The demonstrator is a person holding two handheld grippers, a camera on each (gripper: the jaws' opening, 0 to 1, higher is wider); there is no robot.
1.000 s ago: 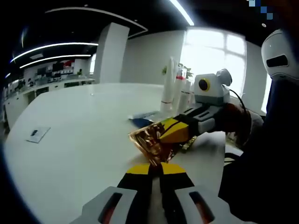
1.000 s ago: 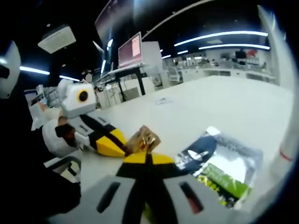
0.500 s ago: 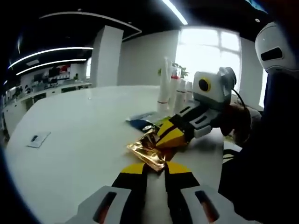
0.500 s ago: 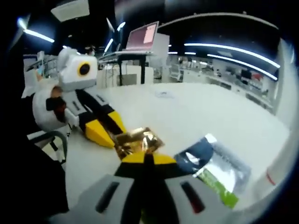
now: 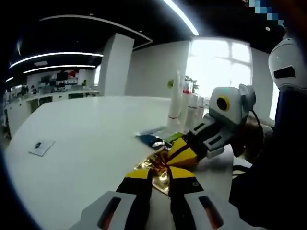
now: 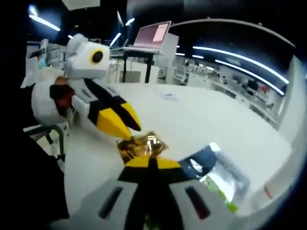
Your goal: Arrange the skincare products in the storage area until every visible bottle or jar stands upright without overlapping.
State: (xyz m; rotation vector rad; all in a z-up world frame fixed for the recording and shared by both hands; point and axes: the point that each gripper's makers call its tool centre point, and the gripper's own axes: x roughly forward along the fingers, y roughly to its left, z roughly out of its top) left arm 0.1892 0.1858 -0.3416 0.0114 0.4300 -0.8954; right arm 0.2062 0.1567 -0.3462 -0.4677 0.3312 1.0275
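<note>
Right gripper [image 6: 148, 162]: jaws closed on the gold sachet [image 6: 140, 146], held low over the white table [image 6: 192, 115].
Left gripper [image 5: 159, 172]: jaws parted a little, tips at the sachet's edge; whether it grips cannot be told.
Blue-green sachet [image 6: 216, 172]: flat on the table, just beside the gold one.
Tubes [image 5: 176, 103]: upright, grouped behind the sachets.
Card [image 5: 41, 146]: flat, well apart.

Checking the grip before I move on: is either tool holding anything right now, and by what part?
The right tool is shut on the gold foil sachet, pinching its near edge. The left tool looks open, its tips beside the sachet.
</note>
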